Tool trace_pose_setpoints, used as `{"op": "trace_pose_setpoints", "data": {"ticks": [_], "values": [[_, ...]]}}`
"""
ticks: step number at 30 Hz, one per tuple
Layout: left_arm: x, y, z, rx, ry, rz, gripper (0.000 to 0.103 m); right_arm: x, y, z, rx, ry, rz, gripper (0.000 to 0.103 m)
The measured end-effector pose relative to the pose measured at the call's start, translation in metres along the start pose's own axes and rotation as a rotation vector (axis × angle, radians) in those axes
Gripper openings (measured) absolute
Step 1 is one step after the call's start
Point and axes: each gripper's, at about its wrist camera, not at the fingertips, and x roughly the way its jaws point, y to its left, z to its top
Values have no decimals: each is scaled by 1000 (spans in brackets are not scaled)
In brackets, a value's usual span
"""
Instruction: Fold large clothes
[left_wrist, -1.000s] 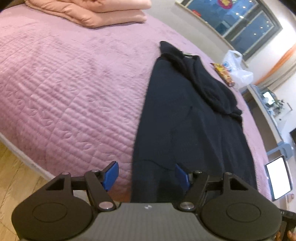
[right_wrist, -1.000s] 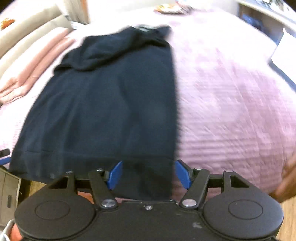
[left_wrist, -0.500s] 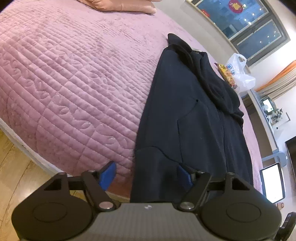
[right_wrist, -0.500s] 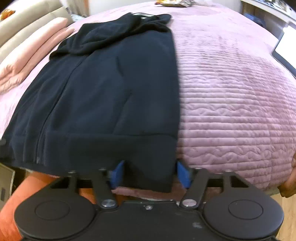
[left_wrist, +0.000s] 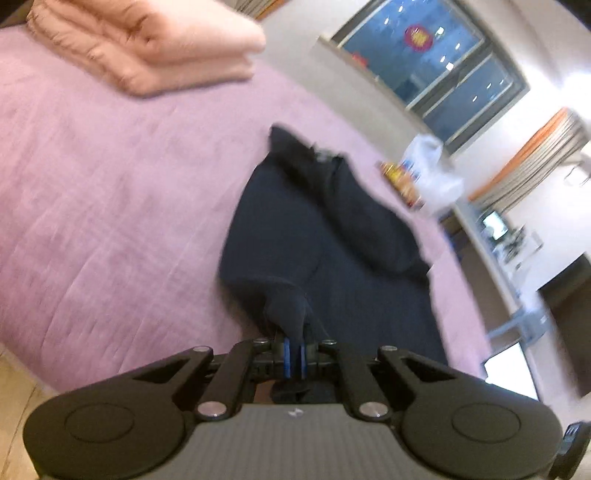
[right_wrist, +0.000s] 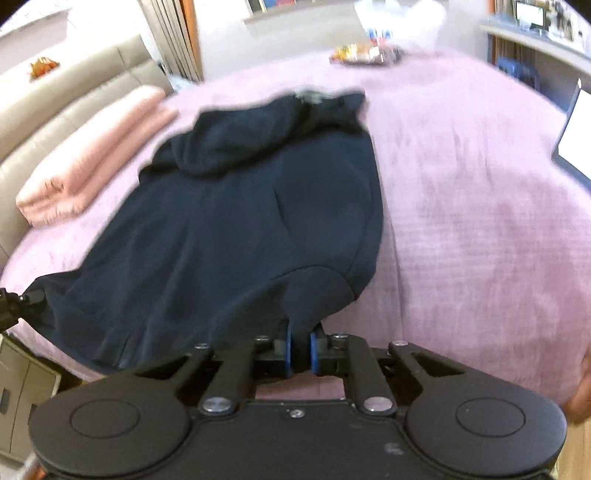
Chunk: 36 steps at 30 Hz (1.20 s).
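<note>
I had both the left gripper (left_wrist: 294, 357) and right gripper (right_wrist: 300, 350) clamped on the navy hoodie's (right_wrist: 236, 206) hem at lower centre, needing an even, level lift.

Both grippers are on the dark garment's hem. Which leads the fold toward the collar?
Neither clearly: the left gripper and right gripper each clamp a hem corner of the dark garment. Probably move both together.

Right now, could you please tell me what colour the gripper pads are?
Blue pads, seen best in the right wrist view, clamped on the dark navy garment.
</note>
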Motion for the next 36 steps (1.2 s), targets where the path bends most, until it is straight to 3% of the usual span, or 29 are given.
{"op": "trace_pose_setpoints", "data": {"ticks": [9, 15, 20, 22, 23, 24, 25, 27, 29, 32, 36], "values": [[61, -47, 86, 57, -98, -18, 5, 28, -16, 91, 61, -166, -24, 12], [143, -58, 149, 113, -225, -33, 6, 102, -36, 162, 93, -221, -75, 12], [224, -80, 221, 157, -242, -16, 6, 170, -38, 234, 104, -230, -117, 11], [257, -88, 248, 186, -223, 28, 12, 195, -39, 264, 101, -216, -154, 13], [270, -88, 259, 167, -207, 51, 16, 206, -42, 275, 107, -179, -146, 32], [278, -87, 266, 162, -195, 76, 39, 214, -44, 283, 98, -136, -146, 54], [282, -85, 268, 161, -187, 124, 64, 217, -47, 286, 77, -106, -158, 62], [279, -73, 267, 154, -194, 224, 82, 213, -55, 283, 34, -87, -175, 67], [275, -59, 266, 118, -148, 265, 79, 210, -65, 278, 8, -36, -171, 70], [277, -49, 270, 65, -50, 251, 72, 215, -75, 275, -20, 40, -102, 70], [303, -72, 267, 244, 56, 334, 70, 233, -61, 278, -192, 111, -116, 70]]}}
